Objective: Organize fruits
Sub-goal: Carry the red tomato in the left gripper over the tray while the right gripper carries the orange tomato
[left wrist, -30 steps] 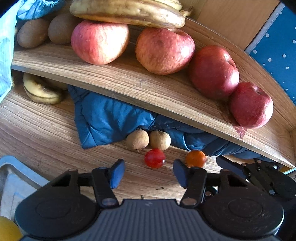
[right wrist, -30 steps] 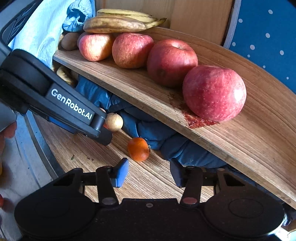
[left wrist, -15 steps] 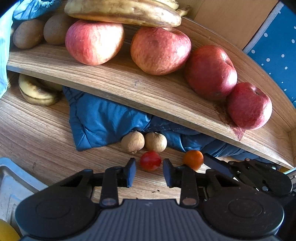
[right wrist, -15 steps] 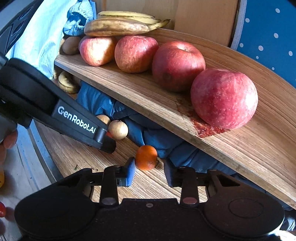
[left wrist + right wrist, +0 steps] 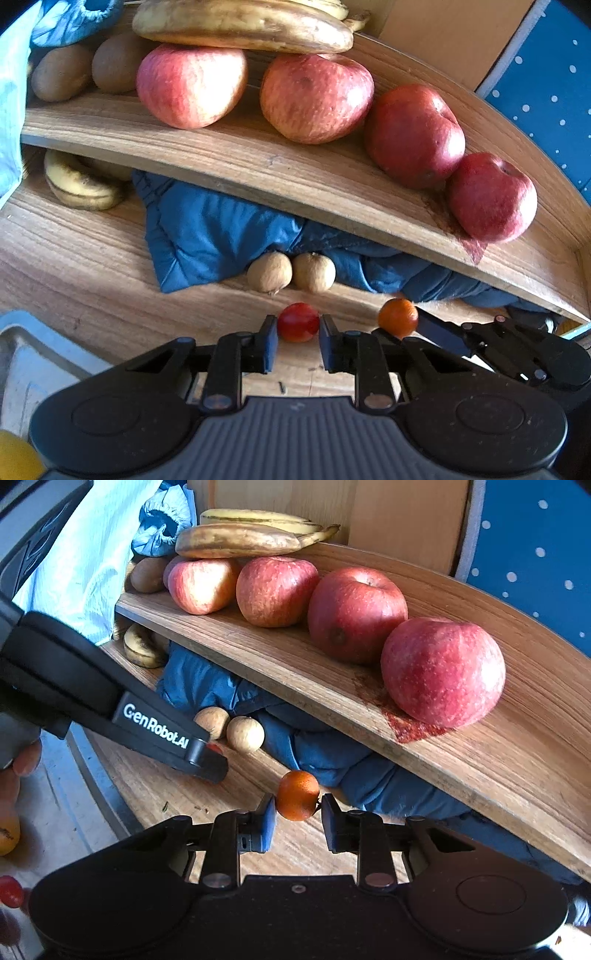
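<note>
Rumpled blue cloth (image 5: pixel 207 240) stuffed under the curved wooden shelf (image 5: pixel 295 177), spilling out onto the wood-grain table (image 5: pixel 74 266). Red stain (image 5: pixel 402 723) on the shelf board near its right end. Pale blue fabric (image 5: pixel 85 561) hanging at the far left, with a bunched blue elastic-edged cover (image 5: pixel 162 524) above it at the shelf's back corner. Grey metal tray (image 5: pixel 33 354) at the table's lower left. Dark blue wall with white dots (image 5: pixel 546 96) on the right, beside a plain wooden panel (image 5: pixel 406 520).

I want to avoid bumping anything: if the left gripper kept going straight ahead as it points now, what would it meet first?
The left gripper already has the red cherry tomato between its fingertips; beyond that, probably the two brown longans, though depth is unclear.
</note>
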